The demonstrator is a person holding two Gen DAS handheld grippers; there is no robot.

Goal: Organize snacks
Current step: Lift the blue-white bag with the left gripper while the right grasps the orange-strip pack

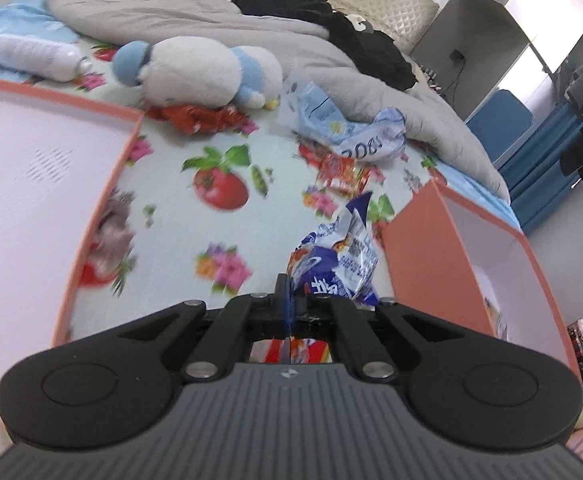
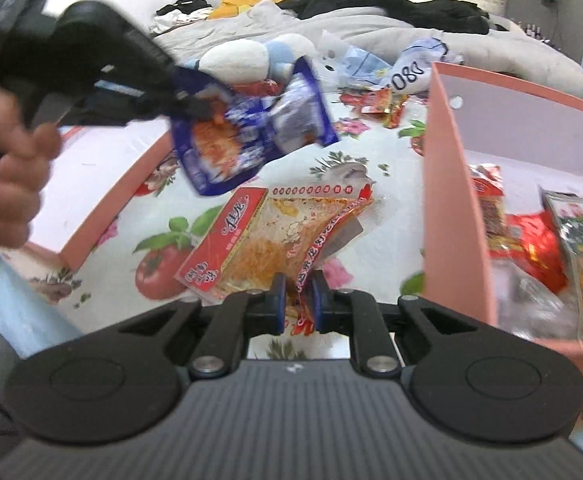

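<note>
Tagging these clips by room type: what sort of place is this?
Most likely a bedroom: the snacks lie on a bed with a fruit-print sheet, a rumpled grey duvet and a plush toy.

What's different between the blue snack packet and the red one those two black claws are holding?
The blue packet is dark blue and white; the red packet is red with a clear window showing orange strips. The blue packet looks crumpled, the red packet flatter. The left gripper holds the blue one, the right gripper the red. Both are pinched by an edge.
</note>
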